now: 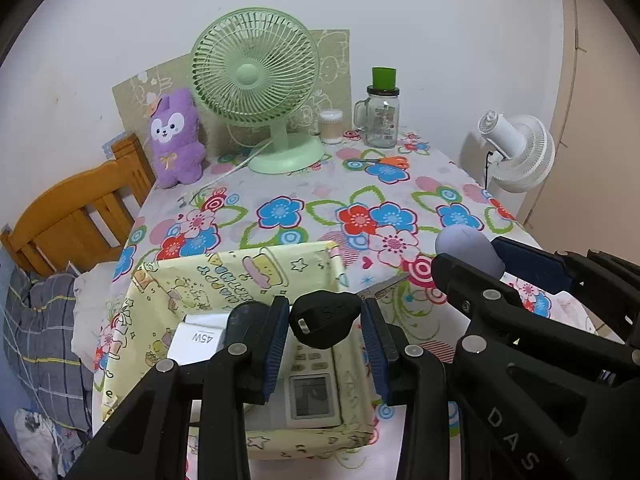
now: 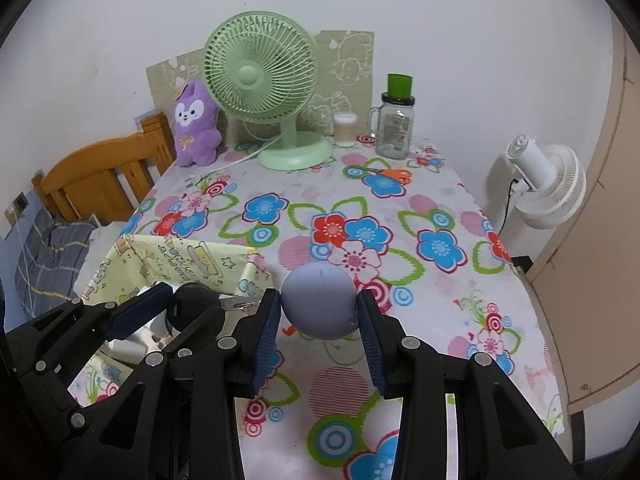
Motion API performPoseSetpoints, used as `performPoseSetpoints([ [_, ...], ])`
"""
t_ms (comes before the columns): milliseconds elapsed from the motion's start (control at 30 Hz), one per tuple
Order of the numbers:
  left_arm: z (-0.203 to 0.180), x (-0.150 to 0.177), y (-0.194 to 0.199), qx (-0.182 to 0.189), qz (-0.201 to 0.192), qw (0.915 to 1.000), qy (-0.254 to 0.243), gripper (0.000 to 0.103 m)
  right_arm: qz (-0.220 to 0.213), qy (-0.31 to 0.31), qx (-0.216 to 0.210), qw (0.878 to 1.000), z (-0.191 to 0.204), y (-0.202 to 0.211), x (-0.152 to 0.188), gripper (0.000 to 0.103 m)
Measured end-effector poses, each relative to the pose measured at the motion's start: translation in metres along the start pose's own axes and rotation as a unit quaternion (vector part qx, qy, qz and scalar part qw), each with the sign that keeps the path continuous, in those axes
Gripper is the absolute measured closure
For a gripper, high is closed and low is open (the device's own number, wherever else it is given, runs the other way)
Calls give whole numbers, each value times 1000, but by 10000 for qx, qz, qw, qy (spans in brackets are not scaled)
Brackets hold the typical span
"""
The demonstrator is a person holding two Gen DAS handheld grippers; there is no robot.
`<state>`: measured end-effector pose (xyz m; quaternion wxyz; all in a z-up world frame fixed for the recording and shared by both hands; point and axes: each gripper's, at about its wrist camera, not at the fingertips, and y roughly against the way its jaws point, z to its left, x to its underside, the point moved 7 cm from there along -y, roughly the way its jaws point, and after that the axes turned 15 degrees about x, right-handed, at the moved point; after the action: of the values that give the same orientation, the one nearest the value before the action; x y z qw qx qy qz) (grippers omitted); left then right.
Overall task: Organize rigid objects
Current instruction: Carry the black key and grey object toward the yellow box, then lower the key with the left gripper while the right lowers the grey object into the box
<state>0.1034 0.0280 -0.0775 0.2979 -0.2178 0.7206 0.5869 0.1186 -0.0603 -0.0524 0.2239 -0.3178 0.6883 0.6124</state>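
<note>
My left gripper (image 1: 325, 326) is shut on a black egg-shaped object (image 1: 322, 318) and holds it over a yellow cartoon-print fabric box (image 1: 256, 268) at the table's near left. Inside the box lie a white remote control (image 1: 312, 384) and a white 45W charger (image 1: 196, 340). My right gripper (image 2: 319, 310) is shut on a lavender rounded object (image 2: 319, 306) and holds it above the floral tablecloth, just right of the box (image 2: 188, 258). The right gripper (image 1: 500, 268) also shows in the left wrist view, with the lavender object (image 1: 468, 248). The left gripper (image 2: 176, 304) shows in the right wrist view.
At the back of the table (image 2: 400, 280) stand a green desk fan (image 2: 264, 92), a purple plush toy (image 2: 196, 124), a cotton swab jar (image 2: 345, 130) and a glass jar with a green lid (image 2: 396, 120). Orange scissors (image 2: 394, 174) lie near them. A white fan (image 2: 548, 184) stands at right, a wooden bed frame (image 2: 100, 176) at left.
</note>
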Motion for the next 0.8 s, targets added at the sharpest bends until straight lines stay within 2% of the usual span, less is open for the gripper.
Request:
performPoseSetpoints([
  [800, 66, 14, -12, -123, 261, 9991, 302, 65, 215, 458, -138, 9986, 70, -27, -5, 60],
])
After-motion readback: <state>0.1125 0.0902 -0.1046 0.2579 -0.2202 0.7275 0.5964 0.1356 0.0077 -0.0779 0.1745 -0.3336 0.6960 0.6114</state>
